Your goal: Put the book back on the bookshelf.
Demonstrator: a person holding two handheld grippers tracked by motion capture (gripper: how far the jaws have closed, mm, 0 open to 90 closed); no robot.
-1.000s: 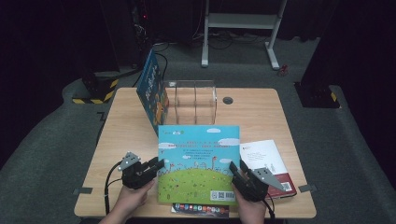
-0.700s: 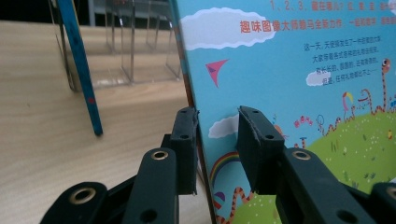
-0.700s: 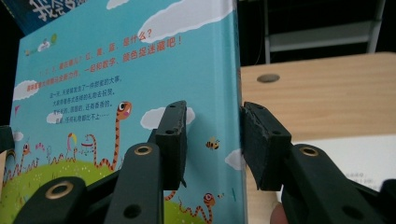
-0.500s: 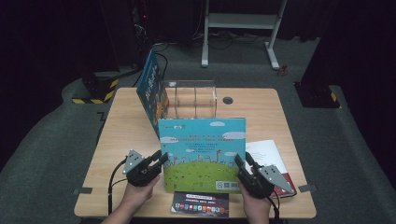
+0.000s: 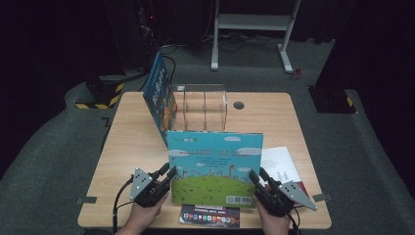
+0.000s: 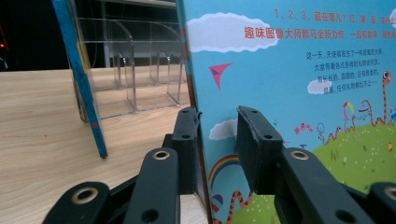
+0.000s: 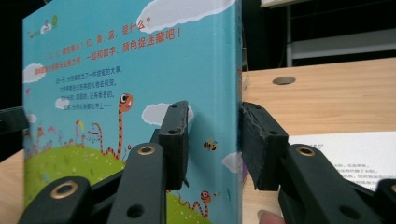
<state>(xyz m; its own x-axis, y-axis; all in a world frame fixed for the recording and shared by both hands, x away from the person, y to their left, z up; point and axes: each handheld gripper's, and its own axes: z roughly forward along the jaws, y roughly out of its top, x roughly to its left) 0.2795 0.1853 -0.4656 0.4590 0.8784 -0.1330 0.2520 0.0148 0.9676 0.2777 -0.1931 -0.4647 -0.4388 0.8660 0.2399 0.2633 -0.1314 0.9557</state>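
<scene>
I've tipped the picture book [image 5: 214, 166] up from lying nearly flat to standing almost upright above the table [image 5: 122, 147], left gripper [image 5: 164, 177] clamping its left edge, right gripper [image 5: 258, 178] just closing onto its right, ready for the clear rack [image 5: 199, 107].

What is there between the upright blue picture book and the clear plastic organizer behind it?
In the high view, only bare table separates the picture book from the clear organizer; another blue book leans at the organizer's left side.
</scene>
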